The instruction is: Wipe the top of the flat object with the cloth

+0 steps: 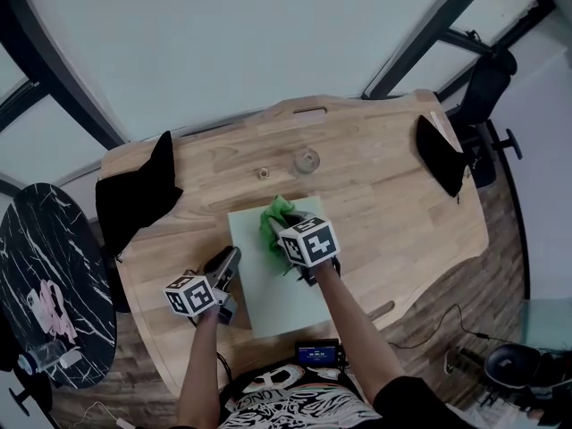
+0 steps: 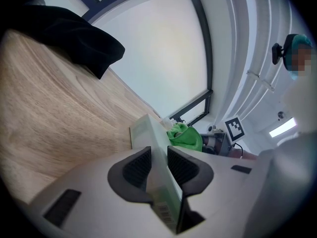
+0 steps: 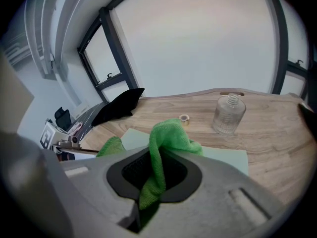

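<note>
Two grippers are at work on the wooden table (image 1: 393, 204), and both have something in their jaws. The left gripper (image 2: 158, 166) comes in low from the side and has its jaws pinched on the left edge of the flat object (image 1: 268, 289). The dark ribbed pads (image 2: 136, 166) press on either face of that edge, with only the board's thickness between them. It's a pale green board lying flat on the wood, near the person's side of the table and roughly in the middle.

Over to the right gripper (image 3: 156, 175): it tilts steeply down, jaws closed tight on a fold of the bright green cloth (image 3: 166, 138). The rest of the cloth bunches out in front of the jaws and rests on the board's top, up by its far edge.

Beyond the board, a small clear glass bottle (image 1: 307, 161) stands upright on the table. A little ring (image 1: 264, 173) lies to its left, and the two are apart from each other. One black cloth (image 1: 134, 190) drapes over the table's left end, another (image 1: 441, 155) over the right. Off to the left stands a round black marbled table (image 1: 40, 239).
</note>
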A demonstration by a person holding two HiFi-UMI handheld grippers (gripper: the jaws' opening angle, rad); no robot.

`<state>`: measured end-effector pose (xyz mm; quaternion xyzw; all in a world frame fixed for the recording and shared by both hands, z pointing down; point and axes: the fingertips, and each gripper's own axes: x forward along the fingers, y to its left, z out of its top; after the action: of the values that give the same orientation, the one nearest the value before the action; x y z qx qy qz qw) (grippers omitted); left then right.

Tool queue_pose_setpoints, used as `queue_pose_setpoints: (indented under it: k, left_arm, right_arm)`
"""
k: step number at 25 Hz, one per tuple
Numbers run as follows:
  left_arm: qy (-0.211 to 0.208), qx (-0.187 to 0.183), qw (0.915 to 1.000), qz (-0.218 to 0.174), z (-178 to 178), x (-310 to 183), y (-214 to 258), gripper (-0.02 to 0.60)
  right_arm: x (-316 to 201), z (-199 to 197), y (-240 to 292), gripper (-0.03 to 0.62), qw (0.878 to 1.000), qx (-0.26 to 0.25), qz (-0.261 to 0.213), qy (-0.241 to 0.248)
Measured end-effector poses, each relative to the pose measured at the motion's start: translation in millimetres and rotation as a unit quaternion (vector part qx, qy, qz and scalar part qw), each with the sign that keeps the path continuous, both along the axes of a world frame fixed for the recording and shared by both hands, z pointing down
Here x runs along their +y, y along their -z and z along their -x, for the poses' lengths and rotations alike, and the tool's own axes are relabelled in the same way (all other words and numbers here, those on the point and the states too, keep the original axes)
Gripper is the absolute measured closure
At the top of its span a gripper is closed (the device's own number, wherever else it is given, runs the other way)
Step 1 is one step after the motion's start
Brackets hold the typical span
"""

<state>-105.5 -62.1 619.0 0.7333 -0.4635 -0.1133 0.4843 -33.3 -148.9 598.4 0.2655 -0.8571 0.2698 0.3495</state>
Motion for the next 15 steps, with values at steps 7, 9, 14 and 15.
queue_pose_setpoints:
  k: [7,9,14,15]
  left_arm:
    - [-0.01,-0.015,0.9998,-0.01,1,2,4,0.49]
    - [-0.016,-0.047,0.9986,-0.017,2,2,7,0.515]
    - [-0.016,-0.107,0.9933,-0.043,5,4,26,0.552]
    - [-0.013,-0.117,0.9918,-0.05,6,4,32,0.554]
  right_arm:
    - [4,0,17,0.562,0.998,-0.002,-0.064,0.015]
    - [5,-3,23,0.56,0.997,-0.003,-0.082,0.009]
    - [12,-10,35,0.562,0.994,-0.005,-0.108,-0.011]
    - [13,-12,38,0.562,0.993,-0.008,-0.115,-0.016]
